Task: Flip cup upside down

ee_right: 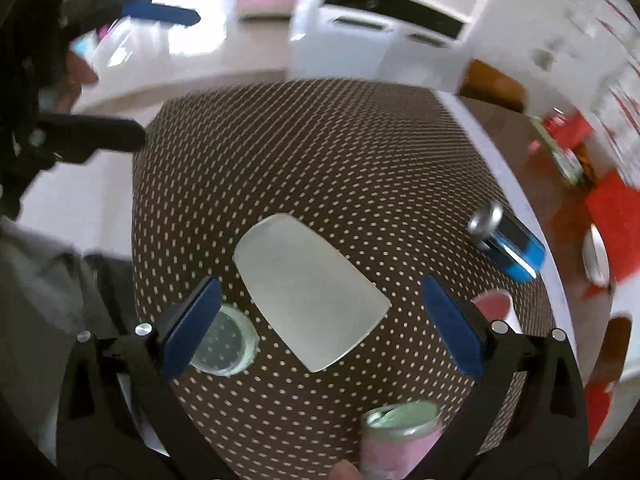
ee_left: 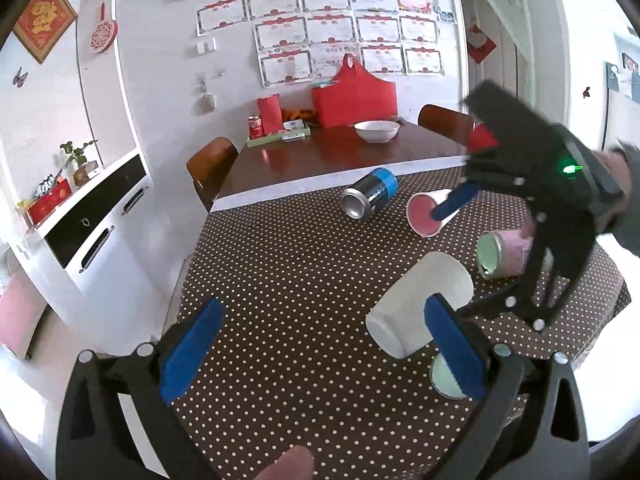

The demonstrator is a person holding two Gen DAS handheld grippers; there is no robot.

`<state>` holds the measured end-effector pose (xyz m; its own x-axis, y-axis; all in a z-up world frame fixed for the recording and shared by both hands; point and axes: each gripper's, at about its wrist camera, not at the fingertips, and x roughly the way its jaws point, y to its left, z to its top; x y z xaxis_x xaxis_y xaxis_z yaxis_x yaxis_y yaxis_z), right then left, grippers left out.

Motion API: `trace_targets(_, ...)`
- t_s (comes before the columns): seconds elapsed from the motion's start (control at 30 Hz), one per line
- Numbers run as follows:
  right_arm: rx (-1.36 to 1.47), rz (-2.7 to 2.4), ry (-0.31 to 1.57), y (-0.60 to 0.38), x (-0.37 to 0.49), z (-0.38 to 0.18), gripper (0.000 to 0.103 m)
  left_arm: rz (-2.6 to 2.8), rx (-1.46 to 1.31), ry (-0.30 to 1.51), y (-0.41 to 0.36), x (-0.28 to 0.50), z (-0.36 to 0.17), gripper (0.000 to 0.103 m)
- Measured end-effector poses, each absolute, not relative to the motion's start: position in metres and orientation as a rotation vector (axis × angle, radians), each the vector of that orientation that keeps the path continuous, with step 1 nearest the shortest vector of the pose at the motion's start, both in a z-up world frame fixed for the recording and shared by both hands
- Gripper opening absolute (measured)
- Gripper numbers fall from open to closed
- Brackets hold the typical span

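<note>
Blue-padded fingers of both grippers spread wide and empty, right gripper (ee_right: 320, 328) above white paper cup (ee_right: 308, 292) lying sideways on brown polka-dot tablecloth (ee_right: 320, 160), left gripper (ee_left: 320, 352) beside it

Home dining room; wooden table (ee_left: 320, 156), chairs (ee_left: 210, 166), white sideboard (ee_left: 100, 216), certificates (ee_left: 344, 36) papering wall

Bright daylight, fisheye-warped edges, right view motion-blurred

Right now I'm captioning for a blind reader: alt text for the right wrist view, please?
A white paper cup lies on its side on a brown dotted tablecloth, between the open right gripper fingers. A clear lid, pink container and blue can lie nearby.
</note>
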<state>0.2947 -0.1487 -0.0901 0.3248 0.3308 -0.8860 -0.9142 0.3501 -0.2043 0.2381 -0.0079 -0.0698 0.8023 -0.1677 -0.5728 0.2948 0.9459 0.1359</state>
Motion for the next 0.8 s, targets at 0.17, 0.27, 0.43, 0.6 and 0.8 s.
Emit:
trace_targets(0.17,-1.031,1.055,0.955,-0.121,0.306,-0.111,0.098,-0.245,0.212,0.612,-0.003,0.239,-0.076,0.099)
trace_targets(0.27,-1.141,1.119,1.036,-0.104,0.312,-0.127,0.098,-0.237,0.194,0.632,0.004,0.242,-0.082,0.099)
trace_targets(0.43,-1.250,1.142,1.137,-0.083,0.320,-0.153,0.090,-0.234,0.165,0.668,0.012,0.250,-0.094,0.099)
trace_targets(0.6,-1.263,1.120,1.191,-0.078,0.325,-0.178,0.075,-0.242,0.160,0.696,0.018,0.256,-0.106,0.099)
trace_targets(0.8,-1.018,1.047,1.162,-0.105,0.340,-0.159,0.074,-0.266,0.148,0.697,0.019,0.262,-0.110,0.099)
